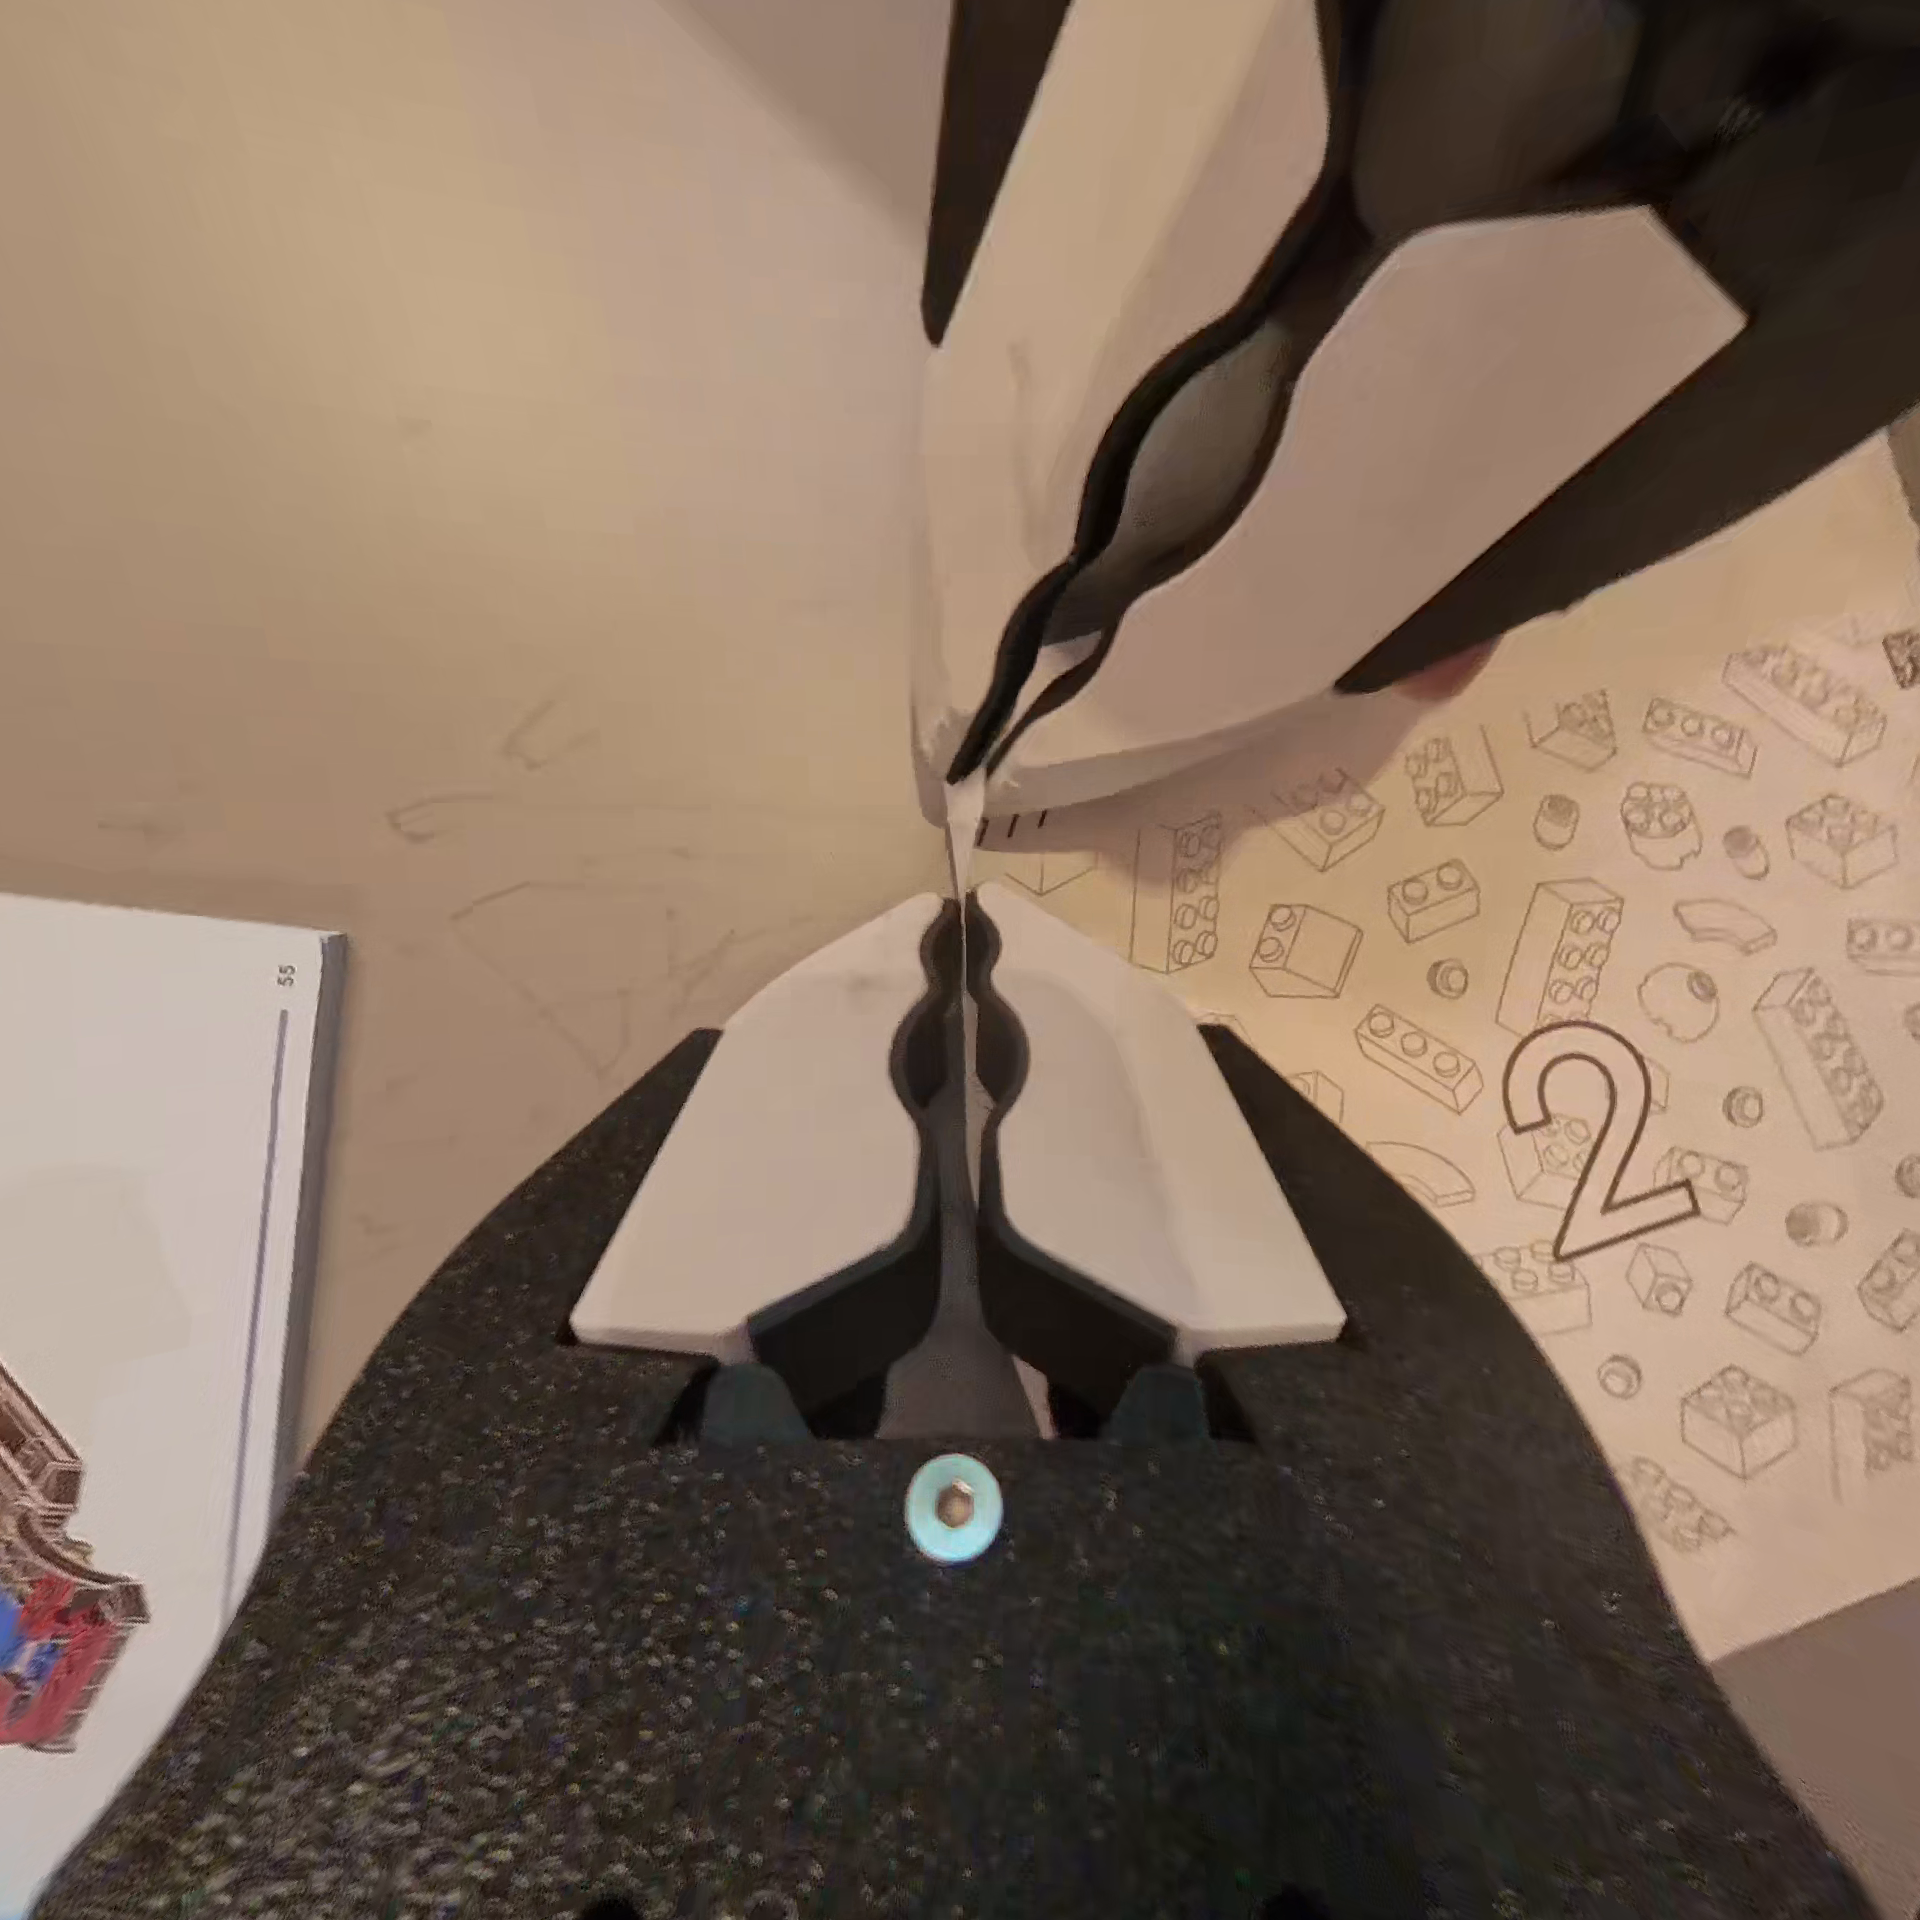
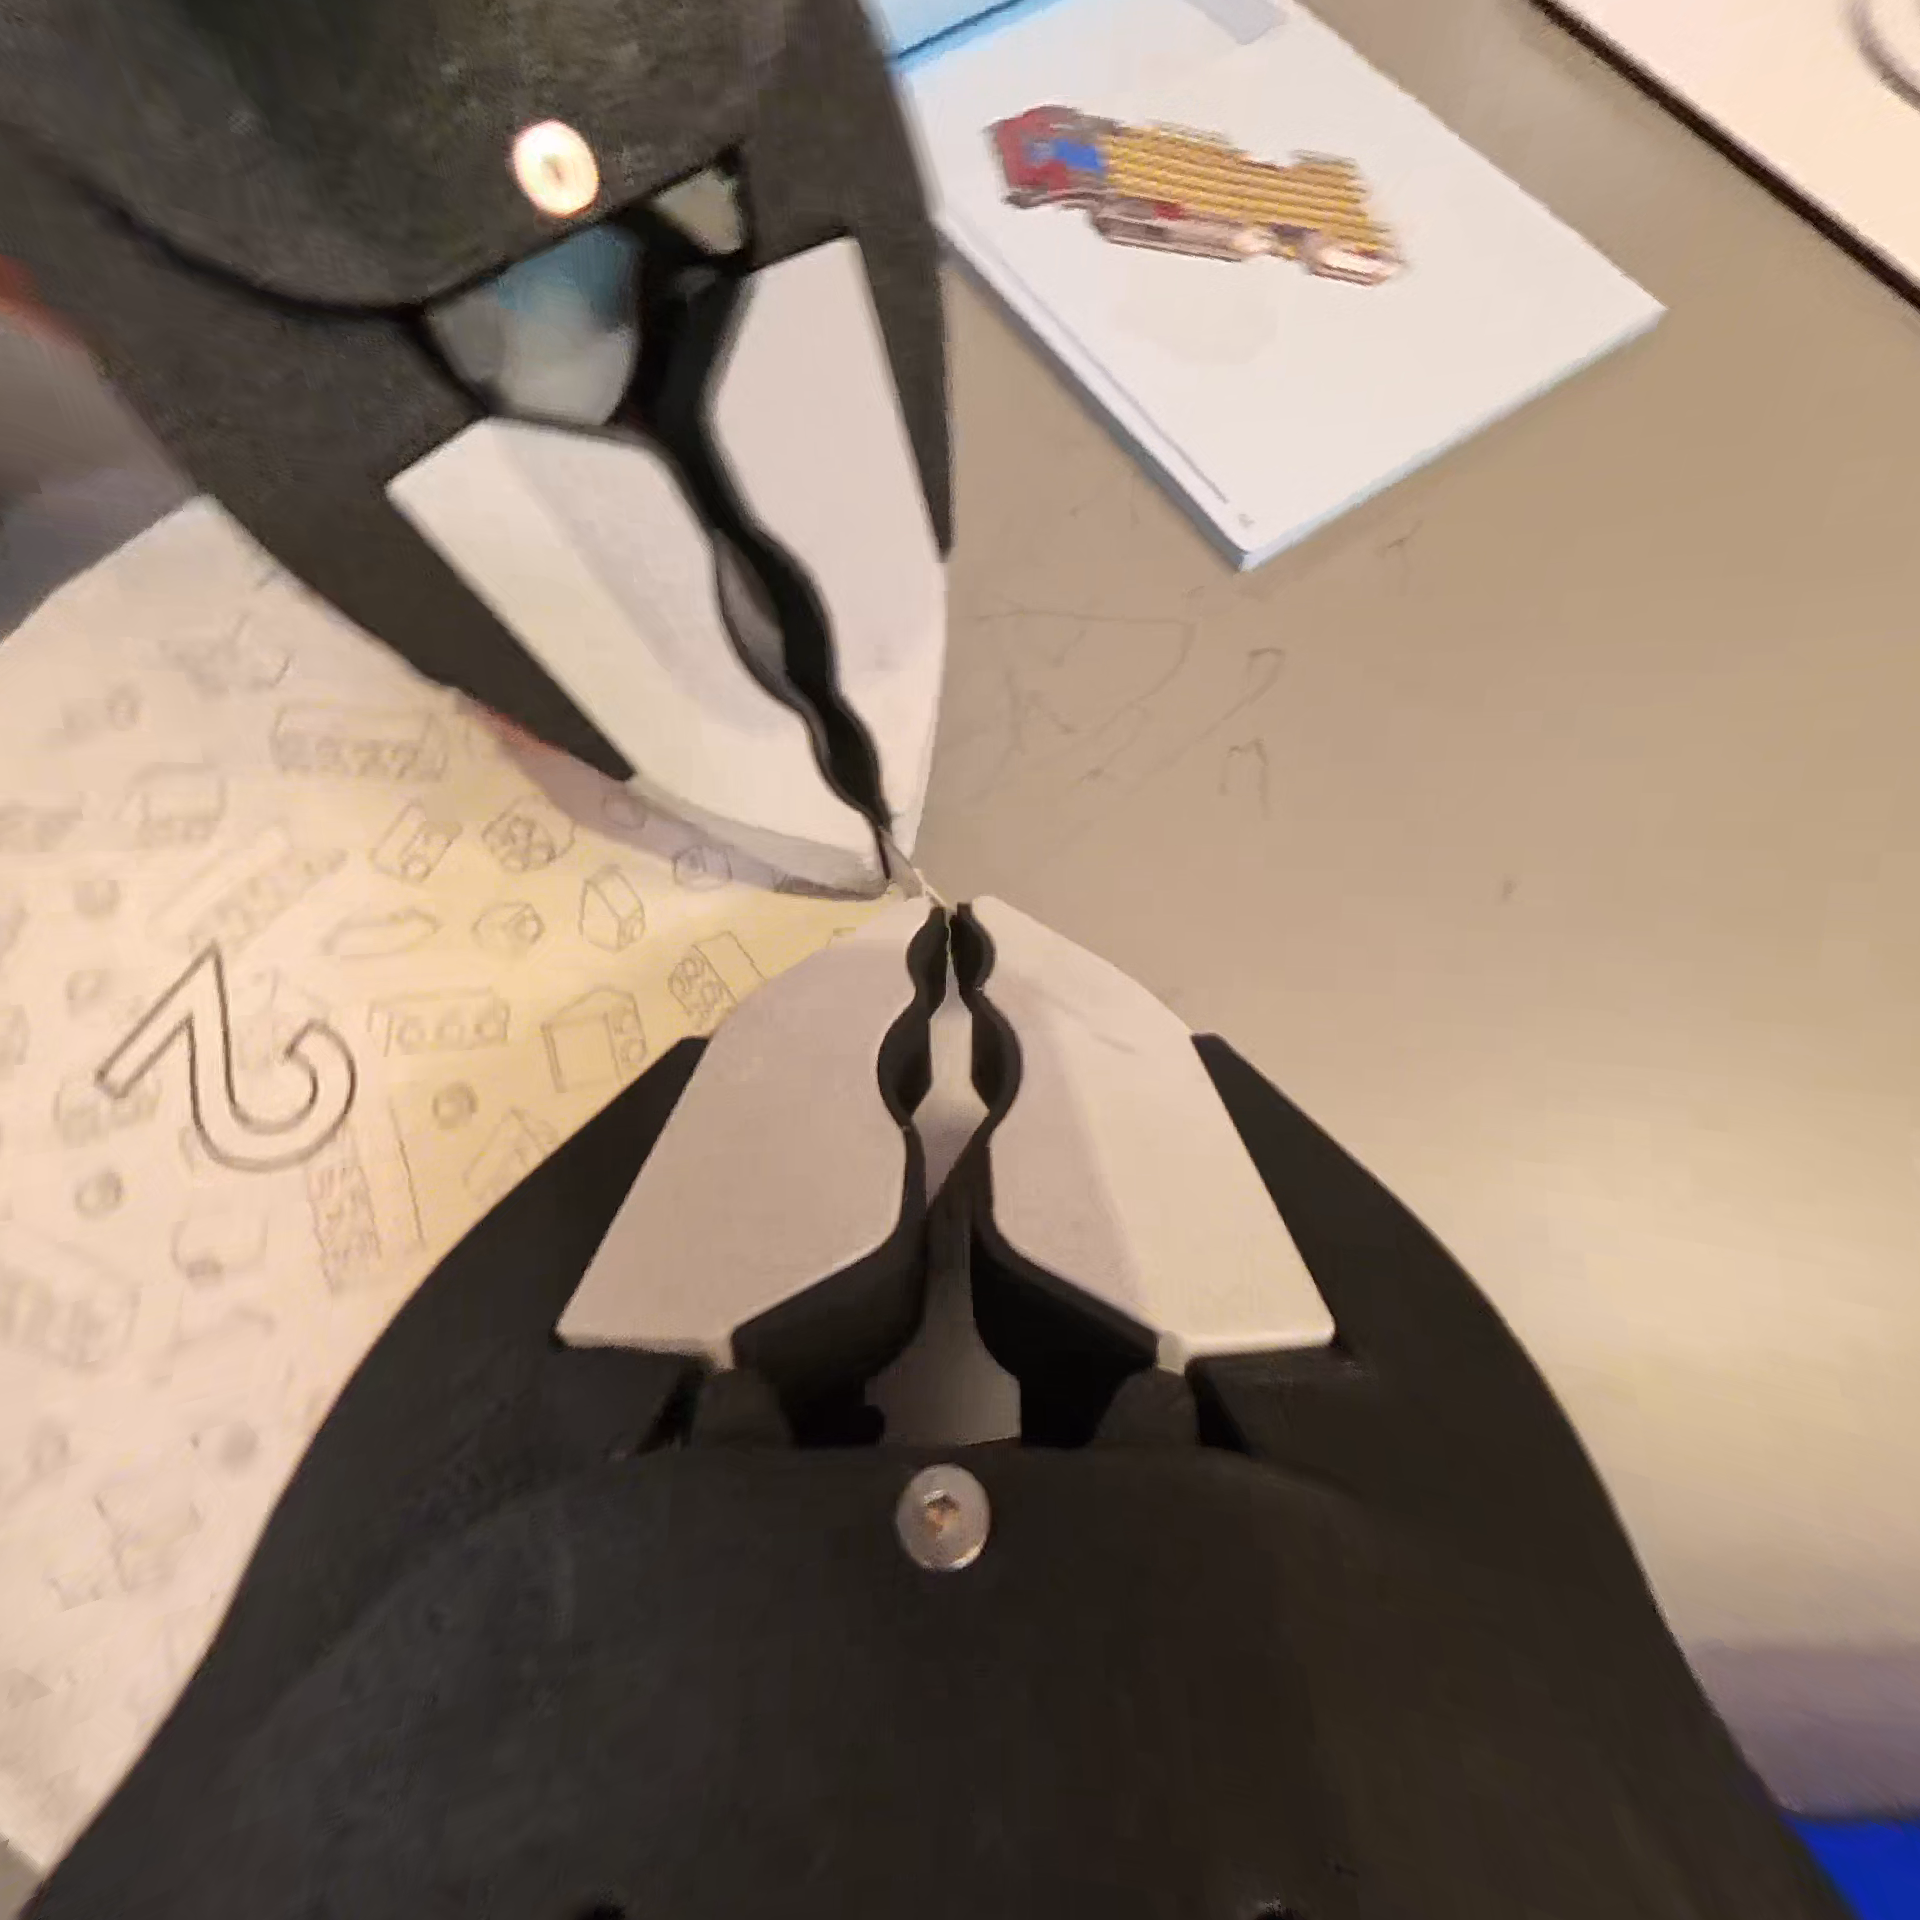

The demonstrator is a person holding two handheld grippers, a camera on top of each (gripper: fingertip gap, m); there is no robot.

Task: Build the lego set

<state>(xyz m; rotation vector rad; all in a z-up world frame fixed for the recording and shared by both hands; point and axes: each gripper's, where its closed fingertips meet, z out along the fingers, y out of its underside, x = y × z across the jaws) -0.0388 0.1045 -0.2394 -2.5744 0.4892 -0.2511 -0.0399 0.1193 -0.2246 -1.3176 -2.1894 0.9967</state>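
A cream paper bag (image 1: 1558, 935) printed with outlined bricks and a large numeral lies on the tan table; it also shows in the right wrist view (image 2: 260, 987). My left gripper (image 1: 961, 906) is shut on a thin raised edge of the bag (image 1: 958, 847), which runs down between its pads. My right gripper (image 2: 951, 914) is shut on the same edge, tip to tip with the left one. The right gripper (image 1: 971, 779) comes in from the upper right in the left wrist view. The left gripper (image 2: 883, 844) comes in from the upper left in the right wrist view.
A white booklet with a picture of a brick truck (image 2: 1247, 260) lies flat on the table (image 2: 1455, 935); it also shows in the left wrist view (image 1: 135, 1247). A white board edge (image 2: 1818, 104) sits at the far corner. Faint pen marks cover the tabletop. The grippers are tip to tip, or close to it.
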